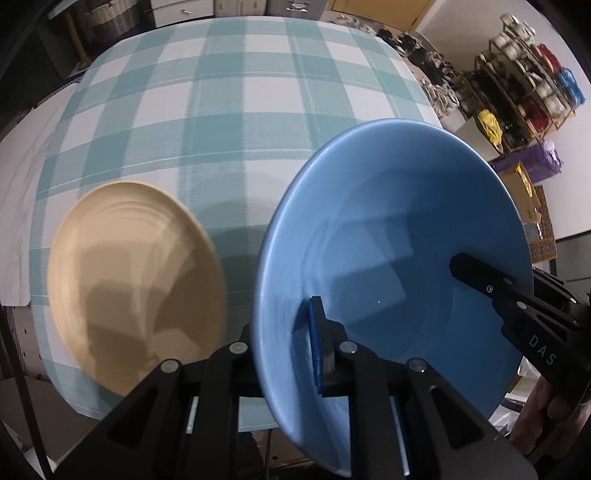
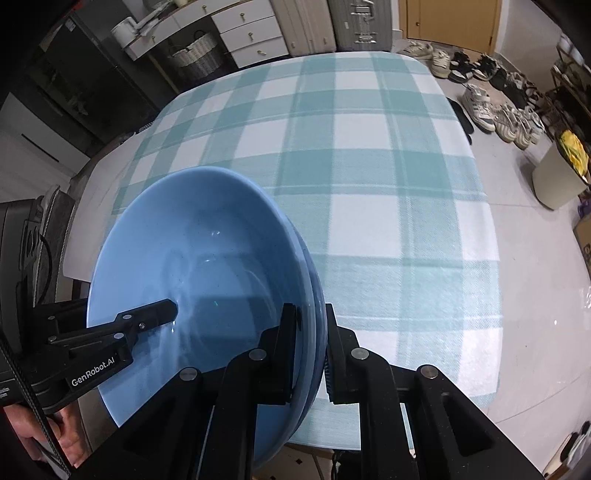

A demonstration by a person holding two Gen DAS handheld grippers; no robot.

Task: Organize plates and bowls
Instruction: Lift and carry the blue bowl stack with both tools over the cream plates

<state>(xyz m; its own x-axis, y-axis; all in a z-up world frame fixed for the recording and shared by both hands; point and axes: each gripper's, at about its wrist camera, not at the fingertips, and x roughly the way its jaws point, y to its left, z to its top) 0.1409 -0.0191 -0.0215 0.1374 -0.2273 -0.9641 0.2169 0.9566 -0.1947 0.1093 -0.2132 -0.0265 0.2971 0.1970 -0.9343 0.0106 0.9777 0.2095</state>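
A blue bowl (image 1: 391,258) is held tilted above the table by both grippers. My left gripper (image 1: 284,343) is shut on its near-left rim, one finger inside, one behind the wall. My right gripper (image 2: 310,347) is shut on the opposite rim; in the right wrist view the blue bowl (image 2: 192,273) seems to be two nested bowls, a second rim showing at its right edge. Each gripper's finger shows inside the bowl in the other's view. A tan plate (image 1: 136,280) lies on the table to the left of the bowl.
The table carries a teal-and-white checked cloth (image 2: 369,177). Shoes (image 2: 491,107) line the floor at the right, shelves (image 1: 524,92) with clutter stand beyond, and white drawers (image 2: 243,33) and a wicker basket (image 2: 194,51) stand behind the table.
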